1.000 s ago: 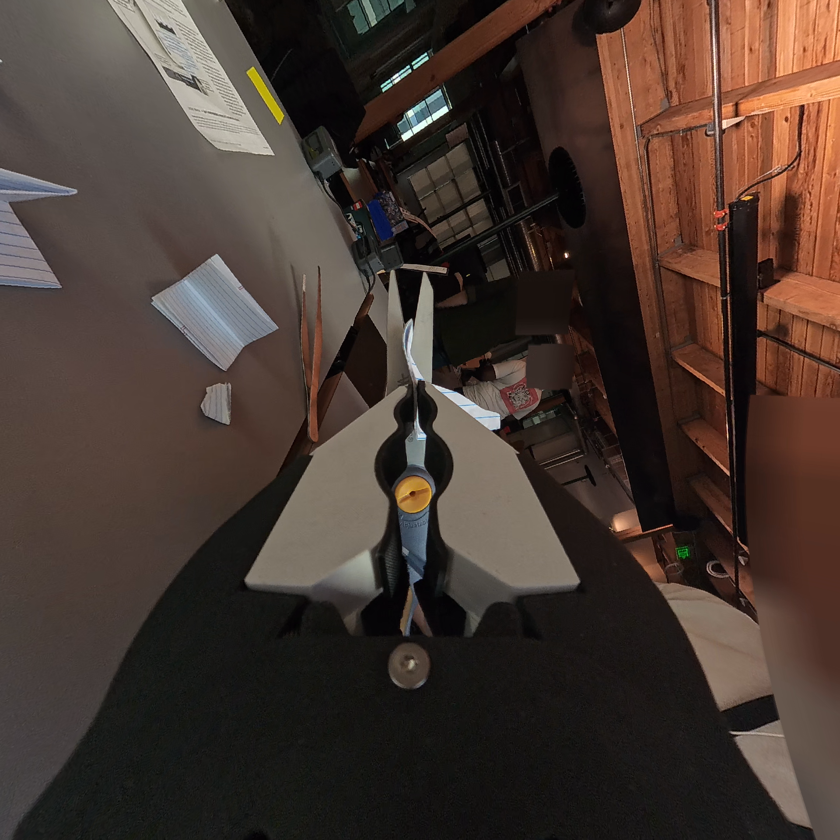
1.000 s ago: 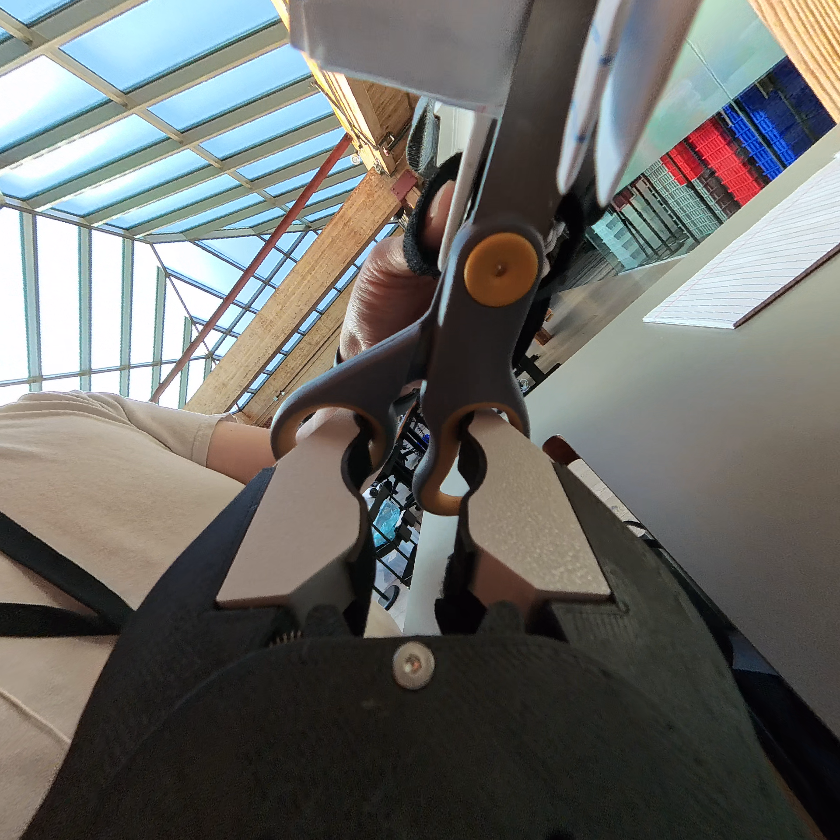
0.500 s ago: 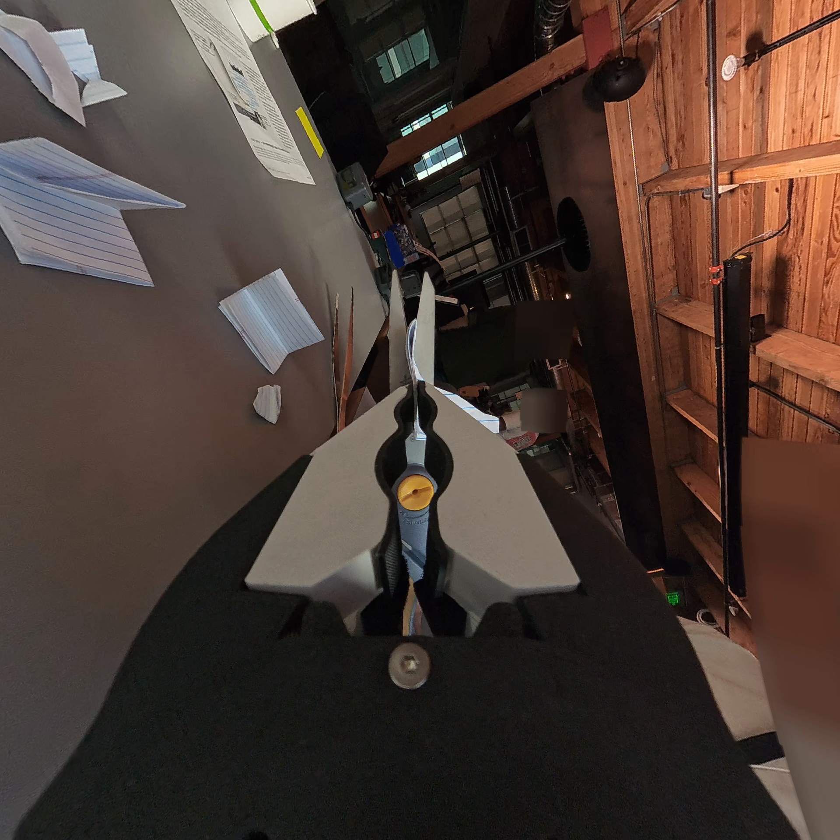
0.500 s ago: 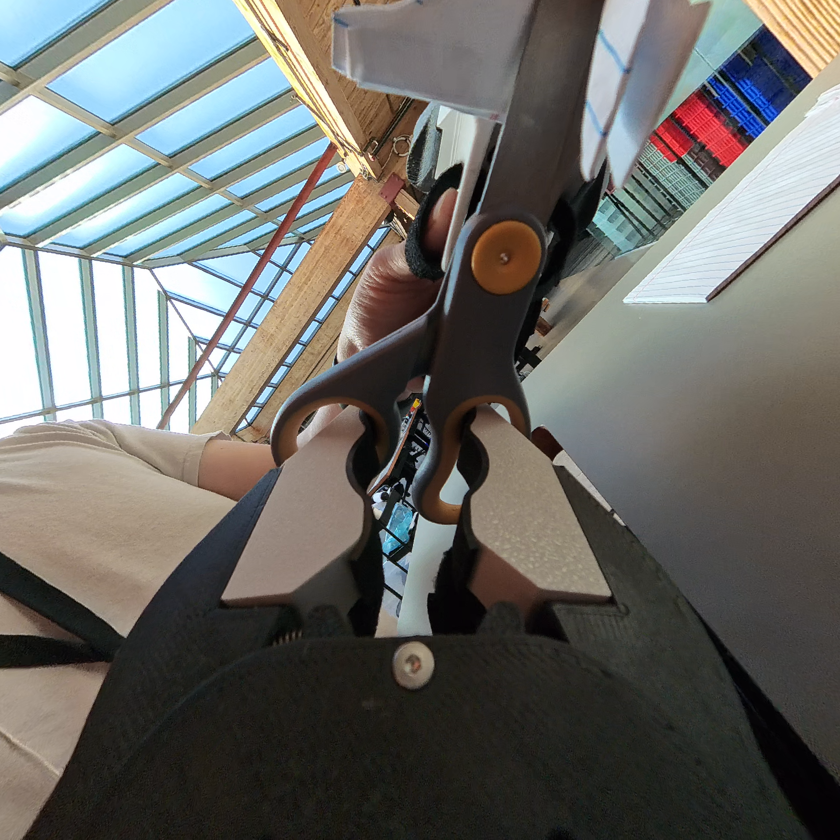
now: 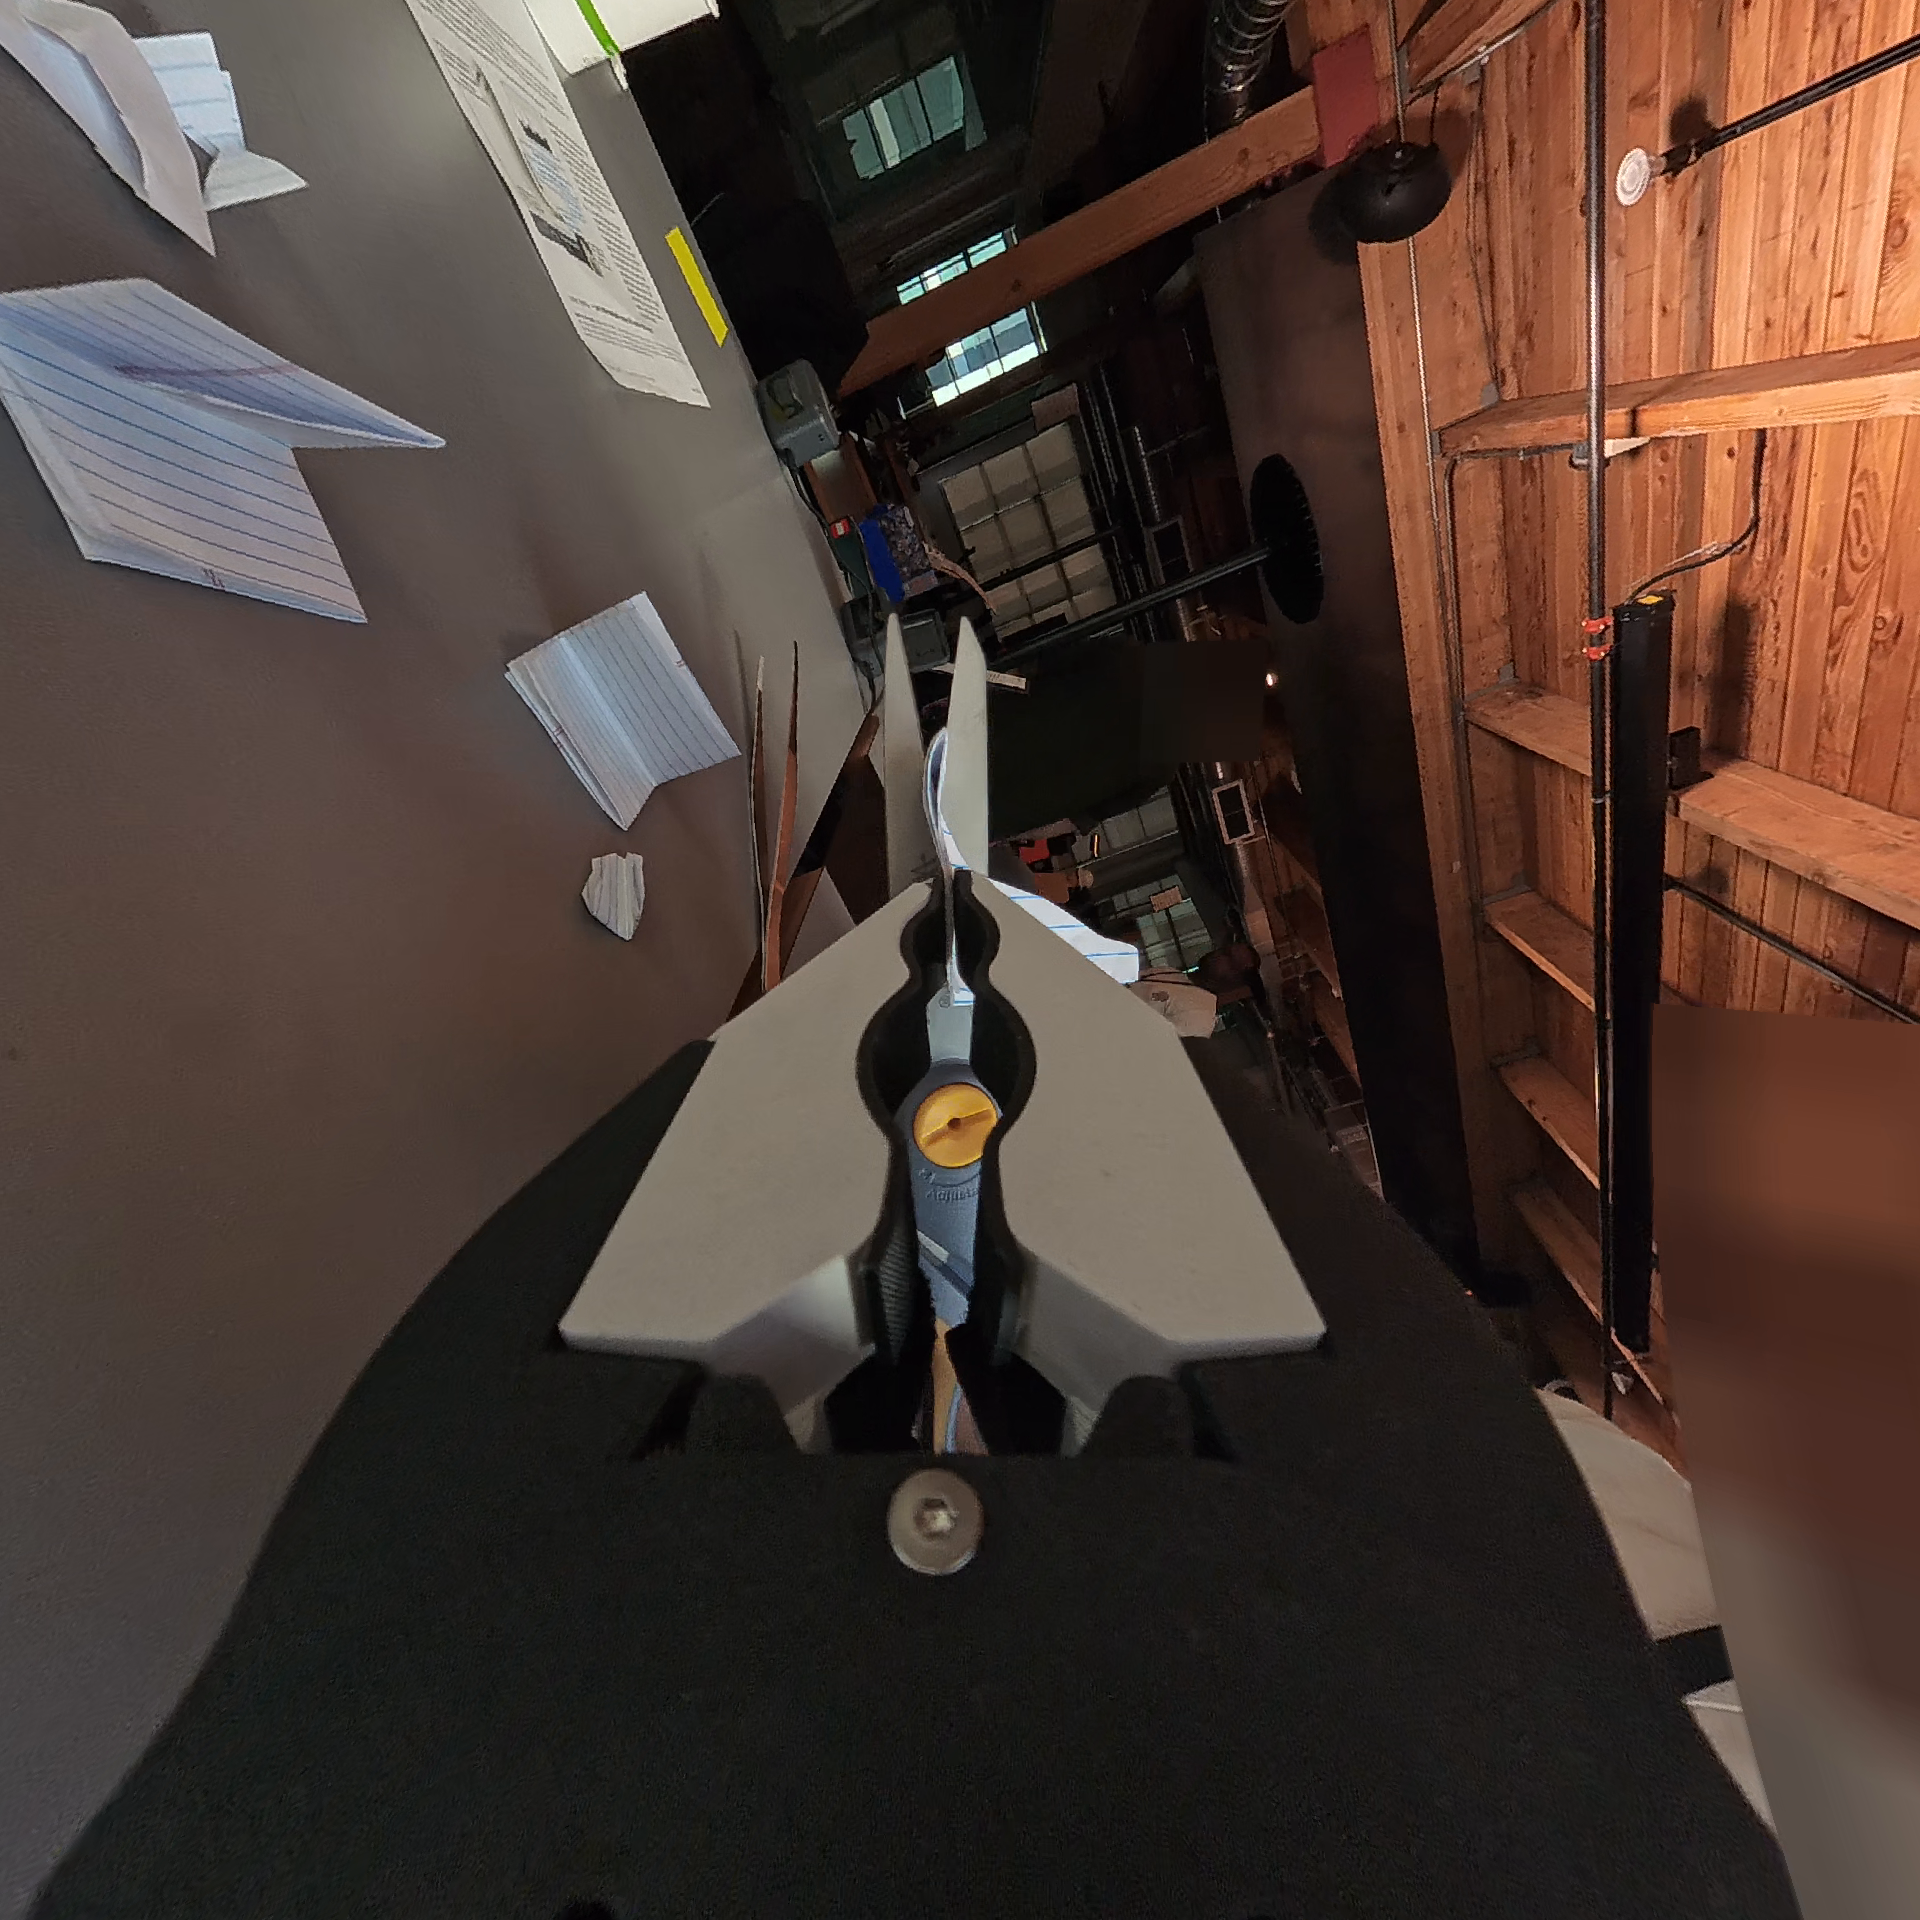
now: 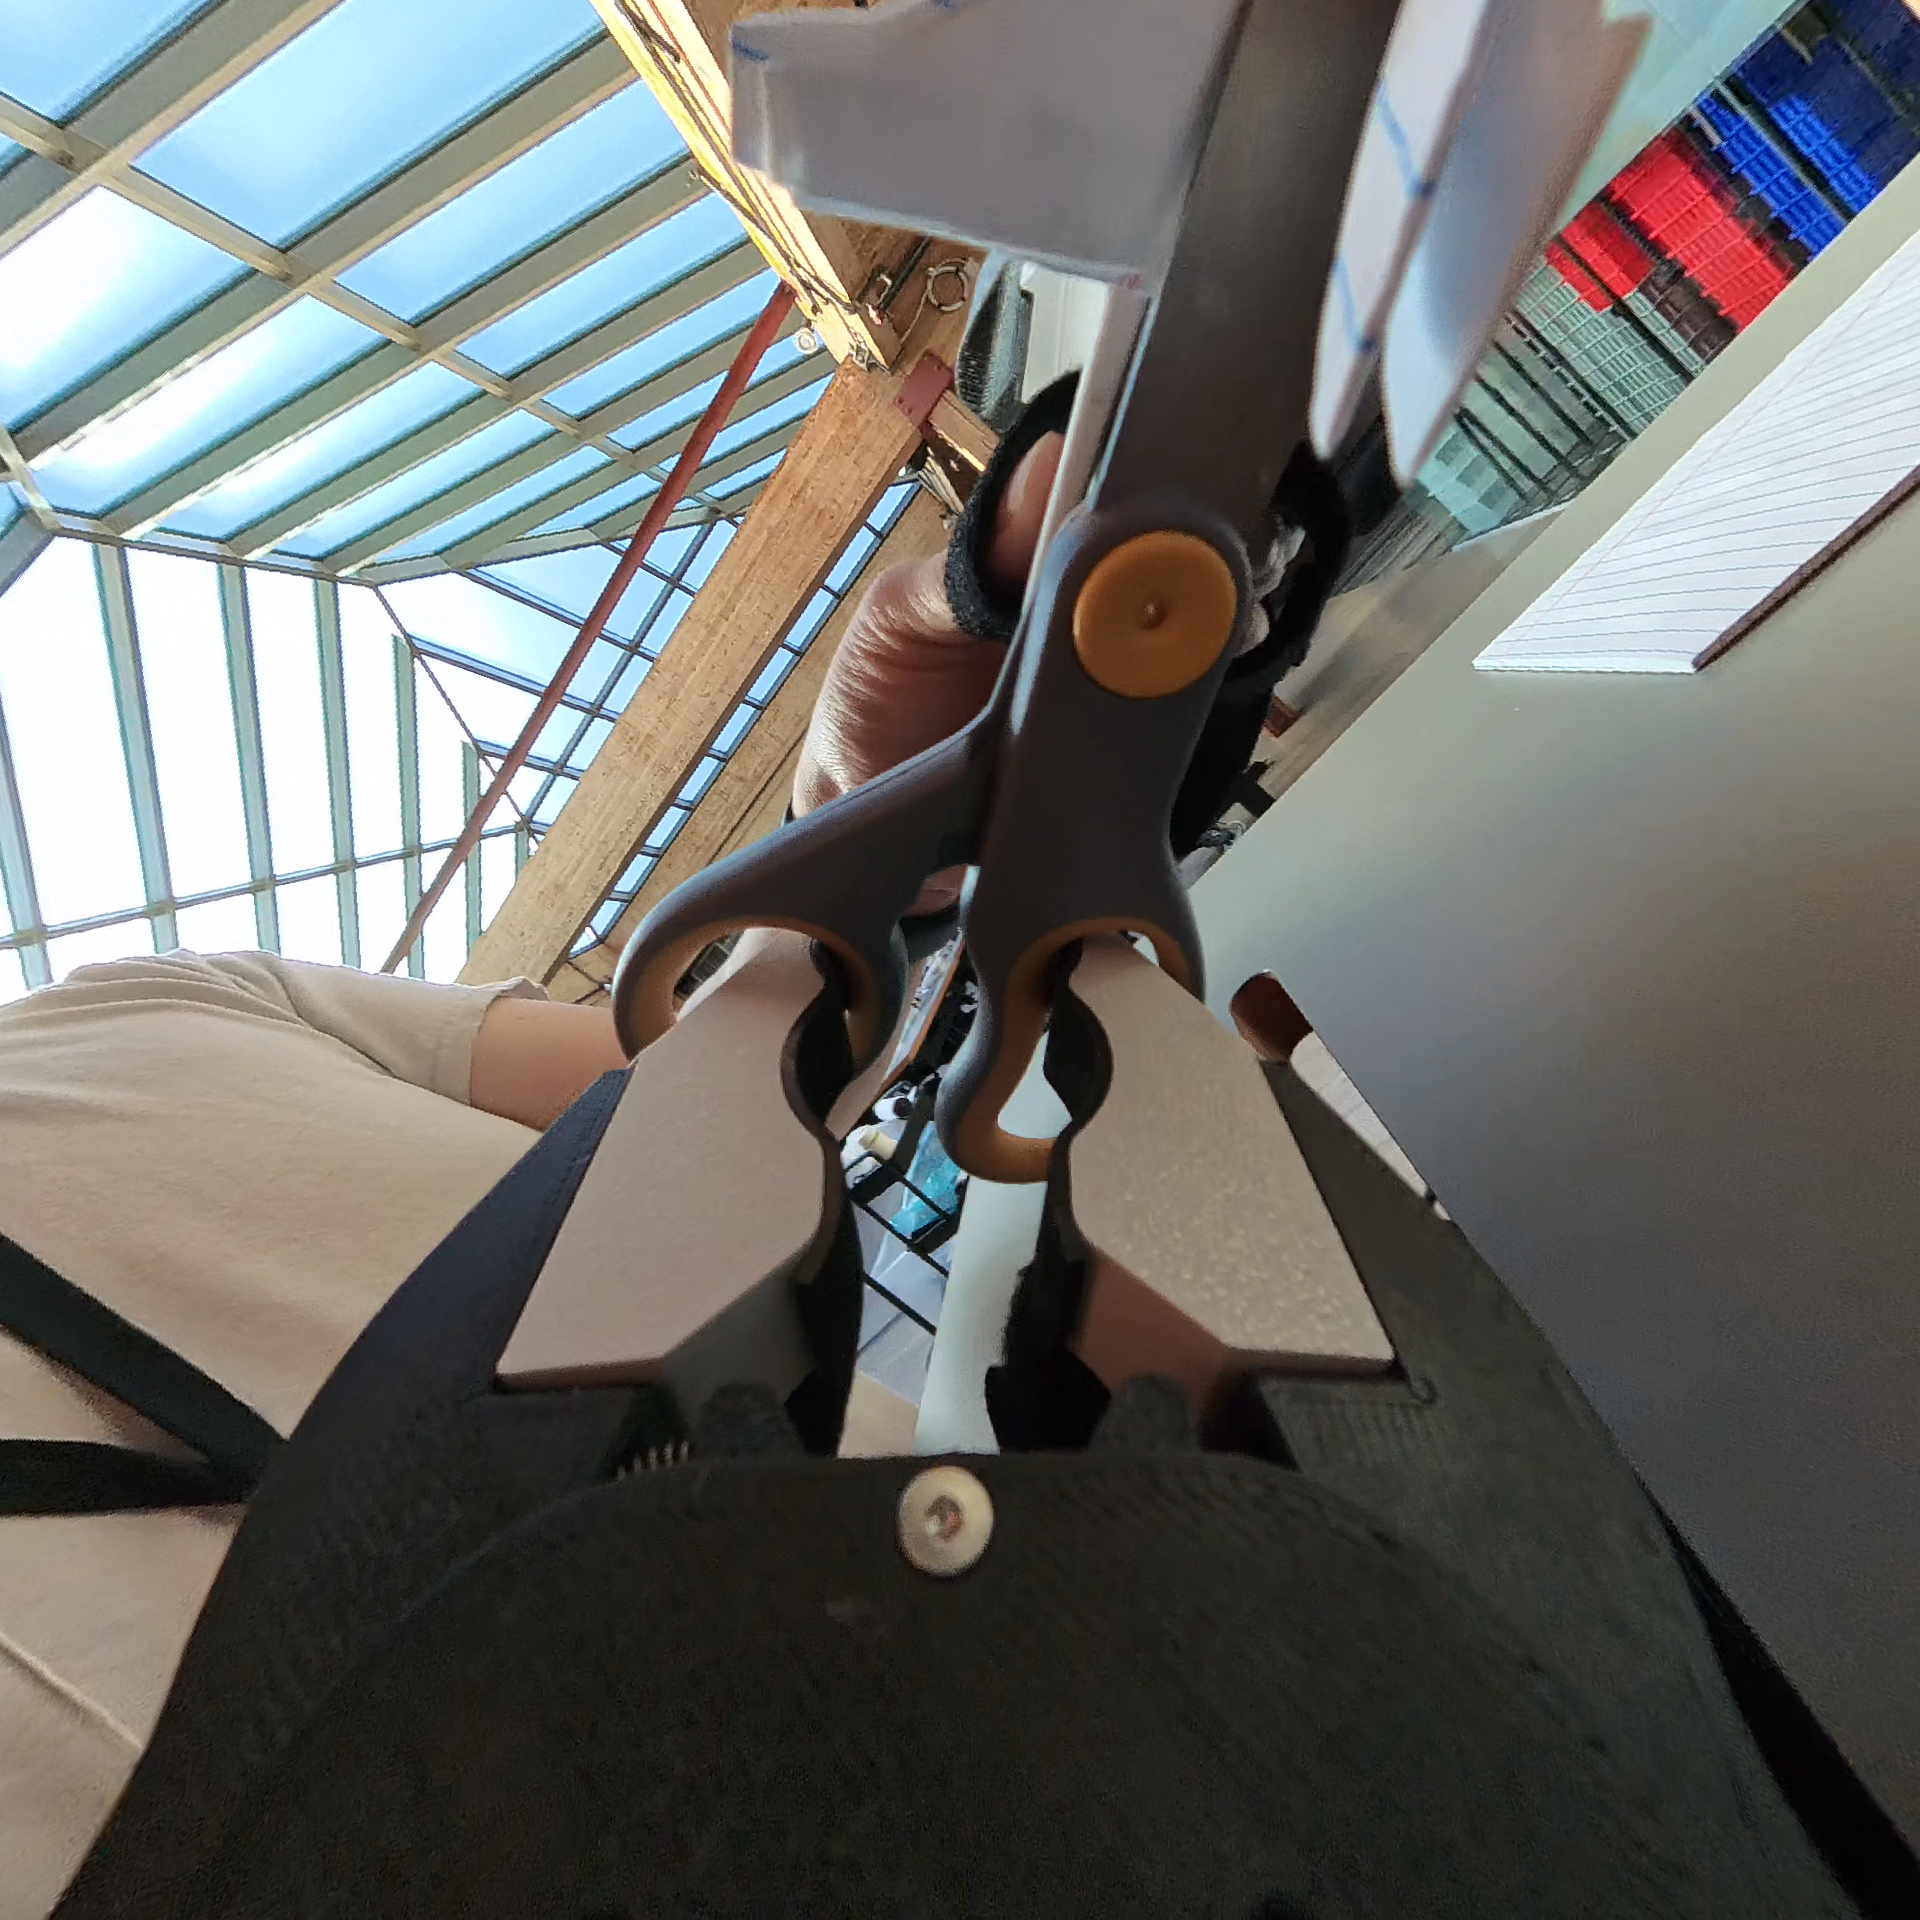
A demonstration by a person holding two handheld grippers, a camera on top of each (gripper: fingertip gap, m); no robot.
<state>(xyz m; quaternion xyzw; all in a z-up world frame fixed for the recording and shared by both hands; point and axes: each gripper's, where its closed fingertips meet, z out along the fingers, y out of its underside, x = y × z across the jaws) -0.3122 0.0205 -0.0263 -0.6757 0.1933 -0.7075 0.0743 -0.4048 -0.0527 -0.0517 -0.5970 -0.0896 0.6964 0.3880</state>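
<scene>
- The left gripper has its fingers pressed almost together on a pair of scissors. The yellow pivot sits in the rounded hollow between them and the handle runs back towards the palm of the tool.
- That seat looks firm. The hollow cradles the pivot on both sides, so I judge the scissors unlikely to twist in the fingers.
- Ahead of the fingertips the two blades stand slightly apart. A strip of lined paper lies in the notch between them and curls off to the right of the fingers.
- The paper sits deep, close to the pivot. It is thin and limp, so it probably bends rather than resisting an edge.
- Left of the fingers lies the grey desk with a folded lined sheet and, nearer the fingers, a small scrap.
- The right gripper has its fingers partly spread, each tip hooked through a handle loop of scissors.
- I cannot tell whether both views show the same pair.
- Beyond those fingers, paper hangs on either side of the blade, and a hand shows just behind the pivot.
</scene>
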